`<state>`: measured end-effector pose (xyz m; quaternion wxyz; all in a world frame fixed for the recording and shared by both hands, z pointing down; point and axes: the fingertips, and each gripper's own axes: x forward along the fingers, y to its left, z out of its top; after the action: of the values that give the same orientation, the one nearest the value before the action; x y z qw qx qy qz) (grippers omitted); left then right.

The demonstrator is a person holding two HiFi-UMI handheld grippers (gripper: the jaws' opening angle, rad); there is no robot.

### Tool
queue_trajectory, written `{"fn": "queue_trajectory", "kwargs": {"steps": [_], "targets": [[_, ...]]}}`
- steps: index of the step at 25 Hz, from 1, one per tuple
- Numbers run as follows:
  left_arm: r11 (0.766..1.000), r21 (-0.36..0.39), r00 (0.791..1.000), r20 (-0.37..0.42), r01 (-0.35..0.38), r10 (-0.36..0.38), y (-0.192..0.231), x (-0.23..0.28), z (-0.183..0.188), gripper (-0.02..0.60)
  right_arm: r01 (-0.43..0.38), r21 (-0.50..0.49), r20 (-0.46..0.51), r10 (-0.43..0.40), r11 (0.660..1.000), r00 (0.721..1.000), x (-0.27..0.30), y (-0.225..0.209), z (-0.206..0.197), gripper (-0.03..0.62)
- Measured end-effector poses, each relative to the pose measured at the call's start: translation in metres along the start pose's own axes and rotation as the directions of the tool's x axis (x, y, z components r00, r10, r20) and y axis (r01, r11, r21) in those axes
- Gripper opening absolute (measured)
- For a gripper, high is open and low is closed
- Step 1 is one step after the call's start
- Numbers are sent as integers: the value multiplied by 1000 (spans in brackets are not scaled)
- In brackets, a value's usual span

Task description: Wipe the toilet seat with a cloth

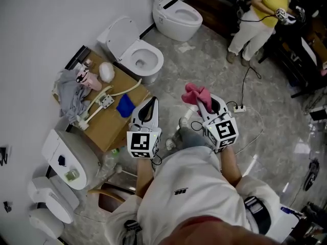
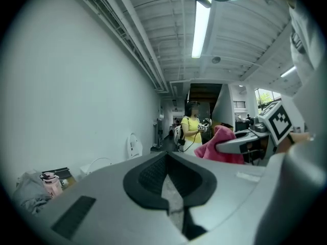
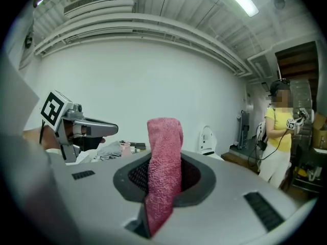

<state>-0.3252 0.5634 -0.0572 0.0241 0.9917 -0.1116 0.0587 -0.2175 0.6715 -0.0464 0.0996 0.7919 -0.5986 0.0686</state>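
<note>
A white toilet (image 1: 143, 60) stands ahead by the wall with its lid (image 1: 118, 36) raised and its seat ring down. My right gripper (image 1: 203, 102) is shut on a pink cloth (image 1: 196, 93), held in the air well short of that toilet. In the right gripper view the cloth (image 3: 164, 154) sticks up from between the jaws of the right gripper (image 3: 163, 185). My left gripper (image 1: 148, 108) hovers beside it, jaws together and nothing between them. The left gripper view shows the left gripper (image 2: 171, 185) and the cloth (image 2: 225, 142) to its right.
A cardboard box (image 1: 110, 124) at the left carries a blue rag (image 1: 125, 106), hoses, a grey cloth and a pink bottle. A second toilet (image 1: 176, 17) stands farther back. A person in yellow (image 1: 258, 14) stands at the far right. Cables and a power strip (image 1: 239, 108) lie on the floor.
</note>
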Motion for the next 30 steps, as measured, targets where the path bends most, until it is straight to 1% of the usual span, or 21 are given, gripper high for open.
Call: {"fn": "queue_trajectory", "kwargs": {"steps": [5,9,12,15,20,25,30], "targets": [[1000,-6,1000,-19,3,-3,9,20,-9,11,-13,5,8,13,1000,1000,24,-6,-1,54],[1000,2,1000,-22,-4,4,20,47,-7,11,-24,27,9,24,999,1000,50,-25,-3,54],[1000,15,999,-37,-16,17,32,74,-7,11,-35,42,12,34,999,999,75,-44,-4,54],[1000,13,999,-46,-25,26,45,102,-7,11,-53,53,9,52,997,999,103,-64,-5,54],[998,13,996,-65,-63,64,63,152,-2,11,-92,65,13,91,994,996,147,-103,-1,54],[995,16,992,-78,-101,102,73,203,6,11,-121,69,20,120,990,993,182,-145,2,54],[991,19,987,-81,-135,136,77,239,12,11,-161,73,35,158,984,987,207,-176,7,53]]}}
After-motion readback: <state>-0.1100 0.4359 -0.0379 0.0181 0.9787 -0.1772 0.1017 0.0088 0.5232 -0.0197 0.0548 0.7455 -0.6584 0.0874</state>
